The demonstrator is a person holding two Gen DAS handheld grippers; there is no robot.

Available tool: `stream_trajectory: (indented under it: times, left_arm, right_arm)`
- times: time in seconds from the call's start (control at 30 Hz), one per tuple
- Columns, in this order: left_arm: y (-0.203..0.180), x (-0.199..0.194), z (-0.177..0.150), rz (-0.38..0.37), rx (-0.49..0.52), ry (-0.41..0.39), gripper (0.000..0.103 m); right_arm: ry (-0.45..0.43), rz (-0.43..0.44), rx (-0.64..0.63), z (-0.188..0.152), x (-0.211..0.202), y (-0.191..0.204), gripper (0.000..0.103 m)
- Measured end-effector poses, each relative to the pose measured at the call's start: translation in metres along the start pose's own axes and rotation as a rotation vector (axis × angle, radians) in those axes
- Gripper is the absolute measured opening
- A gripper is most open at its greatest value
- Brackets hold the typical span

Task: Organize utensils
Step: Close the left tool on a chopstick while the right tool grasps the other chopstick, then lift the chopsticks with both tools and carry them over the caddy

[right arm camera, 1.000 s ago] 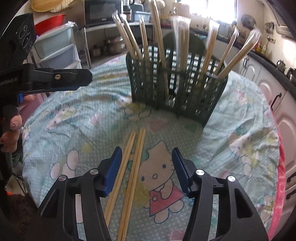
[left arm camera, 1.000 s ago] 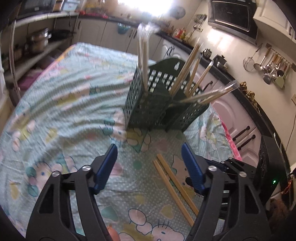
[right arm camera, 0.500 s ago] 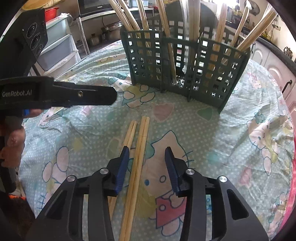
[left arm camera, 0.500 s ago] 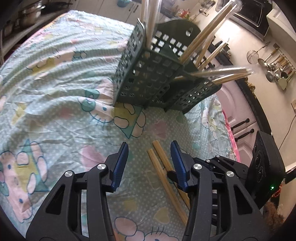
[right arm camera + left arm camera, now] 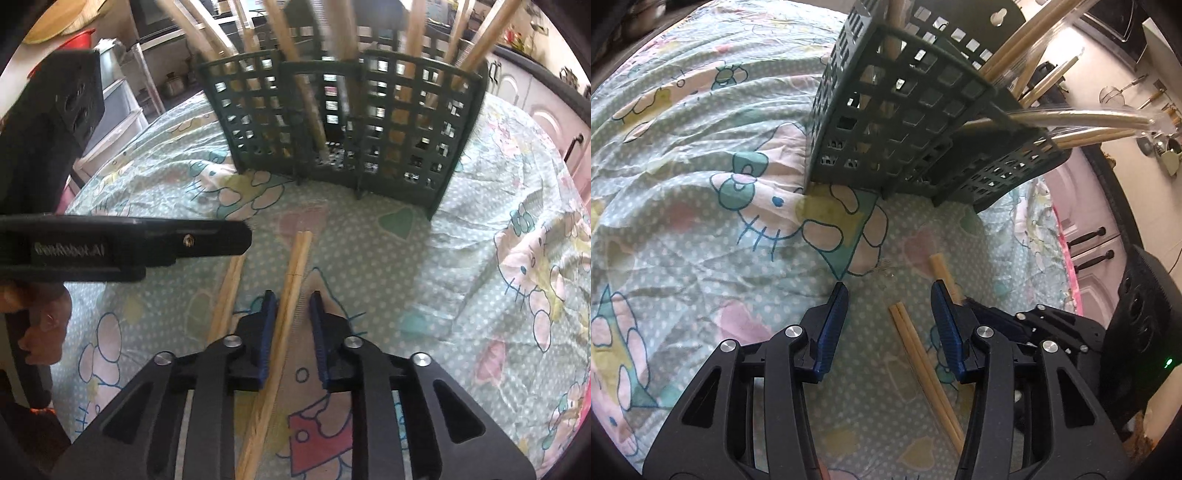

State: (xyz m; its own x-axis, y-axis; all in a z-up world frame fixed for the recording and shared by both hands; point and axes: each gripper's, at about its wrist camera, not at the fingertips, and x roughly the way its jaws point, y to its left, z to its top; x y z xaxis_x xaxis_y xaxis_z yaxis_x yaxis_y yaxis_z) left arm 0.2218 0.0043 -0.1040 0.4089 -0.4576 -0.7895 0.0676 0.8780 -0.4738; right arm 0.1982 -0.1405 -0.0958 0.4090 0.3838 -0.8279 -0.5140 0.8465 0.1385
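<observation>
A dark green slotted utensil basket (image 5: 343, 122) stands on the patterned cloth and holds several wooden chopsticks; it also shows in the left wrist view (image 5: 905, 122). Two pairs of wooden chopsticks lie flat in front of it. My right gripper (image 5: 291, 299) is low over the cloth, its jaws narrowed around one pair (image 5: 291, 273), with a small gap still showing on the right side. My left gripper (image 5: 889, 291) is open and straddles the end of the other pair (image 5: 916, 343); that pair also shows in the right wrist view (image 5: 227, 291).
The table wears a wrinkled cartoon-print cloth (image 5: 701, 206). White cabinets with dark handles (image 5: 1089, 243) run along its right side. Shelves with pots and bins (image 5: 122, 107) stand behind on the left. The left gripper's body (image 5: 122, 243) crosses the right wrist view.
Both grippers have dropped lower and moved forward toward the basket. The right jaws have narrowed around one chopstick pair. The left gripper has shifted over the other pair.
</observation>
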Motion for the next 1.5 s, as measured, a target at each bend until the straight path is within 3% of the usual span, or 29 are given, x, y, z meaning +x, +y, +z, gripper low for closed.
stream_trajectory:
  times: [0.2,0.4,0.6,0.83,1.13,1.5]
  left_arm:
    - [-0.008,0.008,0.006,0.045,0.025,0.013,0.038]
    - [-0.01,0.013,0.01,0.114,0.047,0.009,0.017]
    - [0.01,0.006,0.009,0.067,0.002,0.0,0.003]
    - [0.019,-0.022,0.003,-0.005,-0.024,-0.068,0.001]
    - [0.007,-0.087,0.003,-0.059,0.016,-0.212,0.001]
    - [-0.027,-0.149,0.009,-0.101,0.095,-0.351,0.0]
  right_arm:
    - [-0.011,0.001,0.051,-0.001,-0.009,-0.023,0.008]
    - [-0.03,0.003,0.112,-0.006,-0.02,-0.044,0.006]
    - [-0.058,0.016,0.139,-0.005,-0.034,-0.051,0.006]
    - [-0.094,0.037,0.108,-0.002,-0.055,-0.042,0.006]
    - [-0.136,0.095,0.047,-0.004,-0.076,-0.017,0.006]
    - [-0.308,0.147,-0.03,0.009,-0.131,0.009,0.006]
